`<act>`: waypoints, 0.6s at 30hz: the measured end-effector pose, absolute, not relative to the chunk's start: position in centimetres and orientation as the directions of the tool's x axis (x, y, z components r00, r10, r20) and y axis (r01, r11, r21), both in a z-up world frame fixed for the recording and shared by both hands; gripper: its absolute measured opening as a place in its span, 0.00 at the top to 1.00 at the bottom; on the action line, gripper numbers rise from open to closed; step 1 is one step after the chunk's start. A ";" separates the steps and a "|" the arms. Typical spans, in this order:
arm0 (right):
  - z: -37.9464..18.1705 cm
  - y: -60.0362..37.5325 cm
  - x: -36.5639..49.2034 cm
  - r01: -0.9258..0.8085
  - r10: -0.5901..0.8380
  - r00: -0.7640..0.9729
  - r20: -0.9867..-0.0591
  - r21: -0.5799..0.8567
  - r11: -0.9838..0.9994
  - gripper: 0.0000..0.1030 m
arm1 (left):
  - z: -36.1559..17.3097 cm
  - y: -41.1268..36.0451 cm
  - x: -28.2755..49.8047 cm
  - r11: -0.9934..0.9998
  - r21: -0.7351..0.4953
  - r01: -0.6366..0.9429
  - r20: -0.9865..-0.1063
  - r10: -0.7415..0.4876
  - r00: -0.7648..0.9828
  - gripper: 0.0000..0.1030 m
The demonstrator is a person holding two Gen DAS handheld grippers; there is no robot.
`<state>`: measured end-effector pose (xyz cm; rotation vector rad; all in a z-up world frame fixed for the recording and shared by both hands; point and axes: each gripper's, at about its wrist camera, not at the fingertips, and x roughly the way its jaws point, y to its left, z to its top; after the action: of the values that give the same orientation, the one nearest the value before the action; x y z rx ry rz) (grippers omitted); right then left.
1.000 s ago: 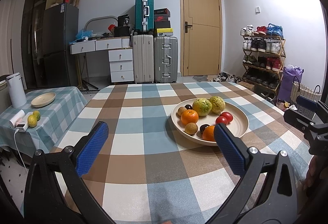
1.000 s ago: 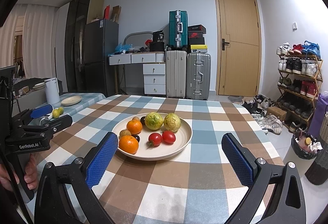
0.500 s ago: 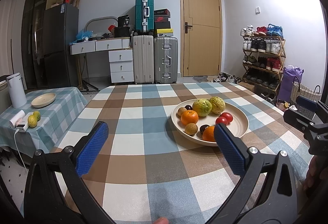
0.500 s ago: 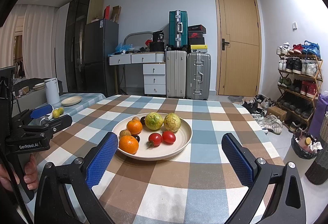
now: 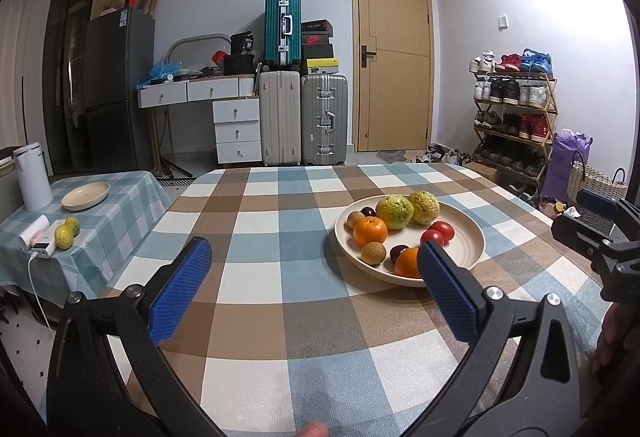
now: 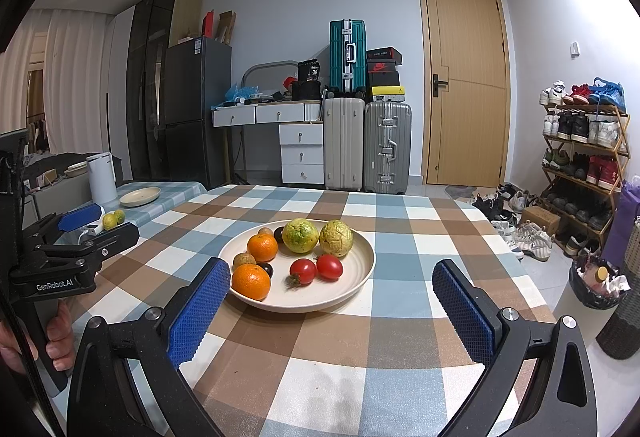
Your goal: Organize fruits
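Note:
A cream plate (image 5: pixel 472 237) (image 6: pixel 360 269) sits on the checked table and holds several fruits: two oranges (image 6: pixel 251 281), two red tomatoes (image 6: pixel 316 269), two yellow-green citrus (image 6: pixel 301 235), small brown and dark fruits. My left gripper (image 5: pixel 314 269) hovers open above the table, left of and nearer than the plate, its right pad overlapping the near orange (image 5: pixel 406 263) in view. Open and empty, my right gripper (image 6: pixel 332 289) frames the plate's near rim. Each gripper shows at the other view's edge.
A lower side table (image 5: pixel 120 197) to the left carries an empty cream plate (image 5: pixel 85 195) (image 6: pixel 140 196), two yellow-green fruits (image 5: pixel 66 233), a white kettle (image 5: pixel 32 177) and a charger. Suitcases, drawers, a fridge and a shoe rack line the walls beyond.

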<state>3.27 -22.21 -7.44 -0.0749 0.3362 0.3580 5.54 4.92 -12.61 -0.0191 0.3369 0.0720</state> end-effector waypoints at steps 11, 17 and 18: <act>-7.4 -22.3 3.3 -0.356 0.331 0.882 -0.336 -0.013 0.934 0.00 | -12.6 5.0 5.5 0.997 -0.007 -0.073 -0.332 0.066 0.941 0.00; -7.4 -22.3 3.3 -0.356 0.331 0.882 -0.336 -0.013 0.934 0.00 | -12.7 5.1 5.5 0.997 -0.008 -0.073 -0.330 0.066 0.942 0.00; -7.4 -22.3 3.3 -0.356 0.331 0.881 -0.336 -0.012 0.934 0.00 | -12.6 5.1 5.6 0.997 -0.008 -0.071 -0.331 0.064 0.941 0.00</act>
<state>3.33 -22.28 -7.41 -0.0742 0.3370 0.3583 5.64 5.08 -12.63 -0.0199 0.3368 0.0690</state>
